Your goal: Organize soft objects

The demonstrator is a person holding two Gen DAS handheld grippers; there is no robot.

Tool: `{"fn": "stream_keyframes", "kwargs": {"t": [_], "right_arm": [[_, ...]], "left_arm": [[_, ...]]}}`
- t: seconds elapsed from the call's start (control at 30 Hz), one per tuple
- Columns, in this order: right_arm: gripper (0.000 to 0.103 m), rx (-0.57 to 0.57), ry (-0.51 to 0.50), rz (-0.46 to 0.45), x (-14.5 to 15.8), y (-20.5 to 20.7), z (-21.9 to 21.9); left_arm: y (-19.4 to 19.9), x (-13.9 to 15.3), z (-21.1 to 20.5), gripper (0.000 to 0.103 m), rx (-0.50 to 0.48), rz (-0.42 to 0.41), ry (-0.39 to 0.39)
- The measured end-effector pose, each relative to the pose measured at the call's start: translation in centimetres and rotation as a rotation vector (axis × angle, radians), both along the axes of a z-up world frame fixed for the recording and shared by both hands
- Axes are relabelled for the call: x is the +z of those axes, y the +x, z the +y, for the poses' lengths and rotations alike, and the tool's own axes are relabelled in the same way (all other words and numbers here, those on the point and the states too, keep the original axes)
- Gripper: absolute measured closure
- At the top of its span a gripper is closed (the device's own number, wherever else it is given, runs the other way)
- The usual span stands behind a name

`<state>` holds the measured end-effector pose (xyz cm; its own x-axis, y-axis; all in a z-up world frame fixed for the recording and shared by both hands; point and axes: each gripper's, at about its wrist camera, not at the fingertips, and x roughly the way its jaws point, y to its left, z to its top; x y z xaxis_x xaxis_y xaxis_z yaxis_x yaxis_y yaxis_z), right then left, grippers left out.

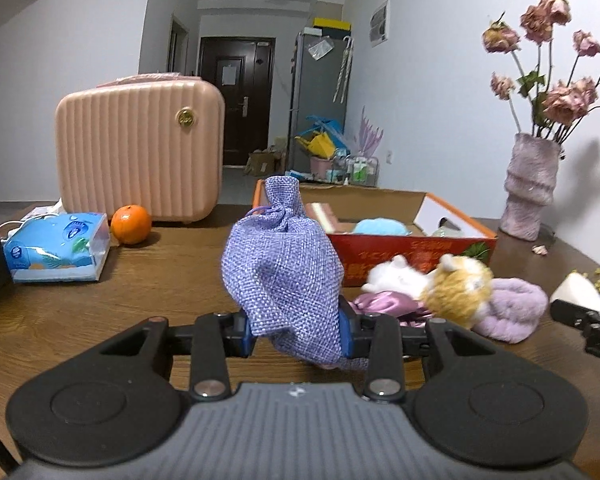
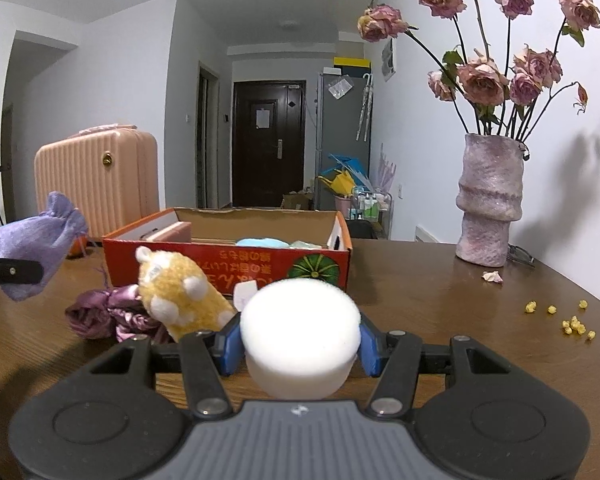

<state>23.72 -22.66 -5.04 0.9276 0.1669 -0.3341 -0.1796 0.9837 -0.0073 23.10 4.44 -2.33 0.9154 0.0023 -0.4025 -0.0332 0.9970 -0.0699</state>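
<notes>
Both grippers are loaded: the left gripper (image 1: 298,334) pinches a floppy lilac woven drawstring pouch (image 1: 282,264) low between its fingers, the right gripper (image 2: 300,346) squeezes a white foam cylinder (image 2: 300,332), so either may slip short of the red cardboard box (image 2: 228,258) ahead.

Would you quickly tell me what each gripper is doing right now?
Left gripper: closed on the purple drawstring pouch, lifted off the table.
Right gripper: closed on the white foam puck.
</notes>
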Motion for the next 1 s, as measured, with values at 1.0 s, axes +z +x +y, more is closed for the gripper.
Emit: {"fn": "stream_keyframes", "kwargs": {"t": [1.0], "right_arm": [[0.048,0.067,0.044,-0.077,2.3,-1.1,3.6]], "left_arm": [[-2.3,2.0,-4.6,0.065,-0.077,-0.073,-0.052]]}}
